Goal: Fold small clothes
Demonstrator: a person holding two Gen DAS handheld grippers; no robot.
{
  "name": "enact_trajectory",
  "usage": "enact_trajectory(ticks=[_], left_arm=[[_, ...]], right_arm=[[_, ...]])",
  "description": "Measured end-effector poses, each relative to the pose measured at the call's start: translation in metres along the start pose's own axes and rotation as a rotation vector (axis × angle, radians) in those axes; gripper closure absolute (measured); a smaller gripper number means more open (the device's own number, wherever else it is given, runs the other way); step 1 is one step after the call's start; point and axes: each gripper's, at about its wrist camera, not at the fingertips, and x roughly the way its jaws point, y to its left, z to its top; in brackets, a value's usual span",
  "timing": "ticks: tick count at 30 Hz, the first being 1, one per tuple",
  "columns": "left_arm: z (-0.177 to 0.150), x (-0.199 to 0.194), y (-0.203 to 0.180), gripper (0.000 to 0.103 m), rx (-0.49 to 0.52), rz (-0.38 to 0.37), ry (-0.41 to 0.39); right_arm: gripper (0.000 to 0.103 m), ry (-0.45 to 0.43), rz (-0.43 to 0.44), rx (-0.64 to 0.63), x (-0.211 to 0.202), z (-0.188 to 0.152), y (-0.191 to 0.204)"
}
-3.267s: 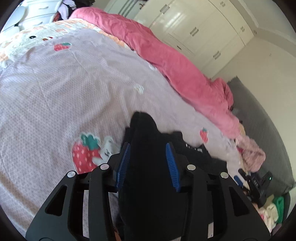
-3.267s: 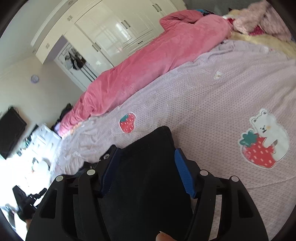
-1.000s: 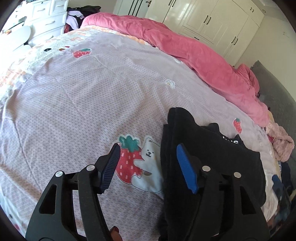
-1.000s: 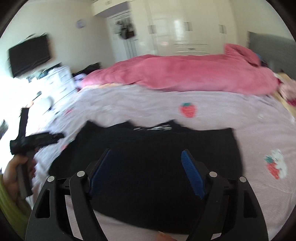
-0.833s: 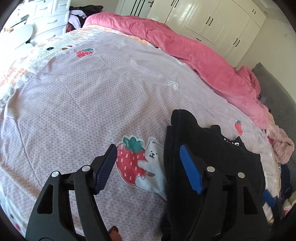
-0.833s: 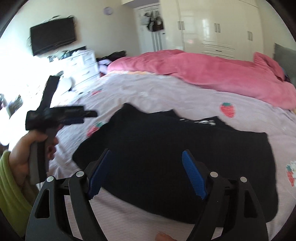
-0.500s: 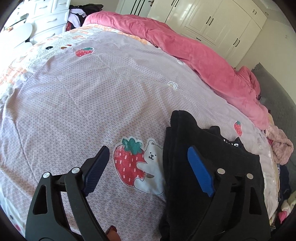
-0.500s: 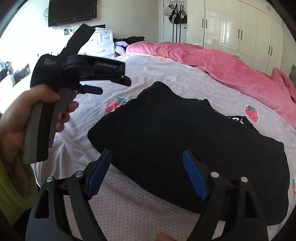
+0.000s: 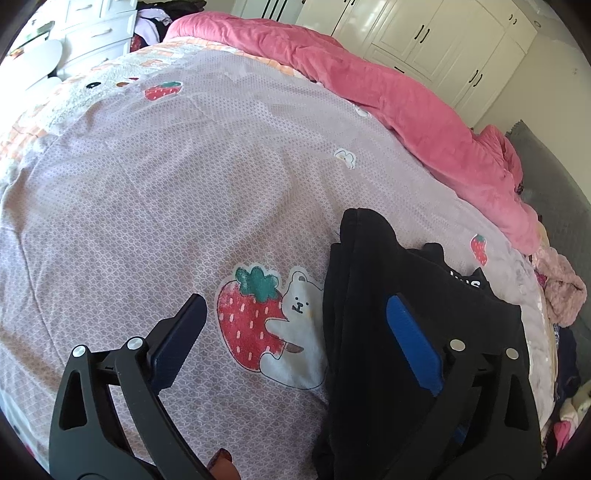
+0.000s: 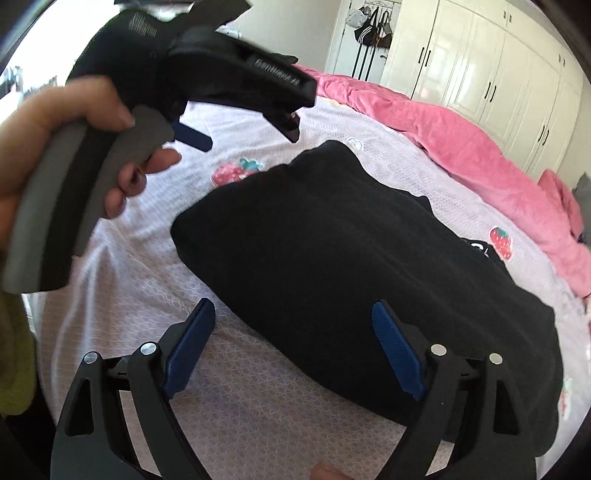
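Observation:
A black garment (image 10: 351, 258) lies folded flat on the lilac bedspread (image 10: 258, 406); it also shows in the left wrist view (image 9: 388, 280), with white lettering near its far edge. My left gripper (image 9: 295, 339) is open and empty, over the garment's left edge and a strawberry-and-bear print (image 9: 266, 325). My right gripper (image 10: 293, 343) is open and empty, just above the garment's near edge. The left gripper, held in a hand, shows in the right wrist view (image 10: 243, 110) above the garment's left end.
A pink duvet (image 9: 388, 96) is heaped along the far side of the bed. White wardrobes (image 10: 498, 74) stand behind it. A white dresser (image 9: 85, 33) is at far left. More clothes (image 9: 561, 295) lie at the right bed edge.
Both grippers let go of the black garment, which now lies flat. Both pulled back and opened wide. The right gripper swung left, bringing the left hand and gripper into its view.

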Motion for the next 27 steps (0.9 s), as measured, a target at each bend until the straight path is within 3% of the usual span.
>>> enact_trajectory(ticks=[9, 12, 13, 14, 17, 23, 27], left_arm=[[-0.001, 0.009, -0.005, 0.011, -0.022, -0.021, 0.027], [-0.002, 0.014, -0.011, 0.011, -0.031, -0.042, 0.043], [-0.002, 0.016, -0.012, 0.011, -0.033, -0.047, 0.049], [-0.003, 0.017, -0.014, 0.011, -0.036, -0.052, 0.054], [-0.004, 0.021, -0.019, 0.011, -0.048, -0.083, 0.074], [-0.008, 0.022, -0.030, 0.011, -0.069, -0.162, 0.094], [-0.011, 0.022, -0.045, 0.016, -0.070, -0.234, 0.119]], right_arm=[[0.015, -0.041, -0.087, -0.017, 0.014, 0.007, -0.001], [0.035, -0.070, -0.067, 0.013, 0.011, 0.009, -0.009], [0.055, -0.083, -0.053, 0.021, 0.008, 0.009, -0.012], [0.068, -0.103, -0.038, 0.034, 0.004, 0.009, -0.015], [0.086, -0.141, -0.015, 0.089, -0.005, 0.008, -0.027], [0.090, -0.206, 0.005, 0.145, -0.022, 0.005, -0.042], [0.091, -0.262, -0.001, 0.179, -0.035, 0.001, -0.053]])
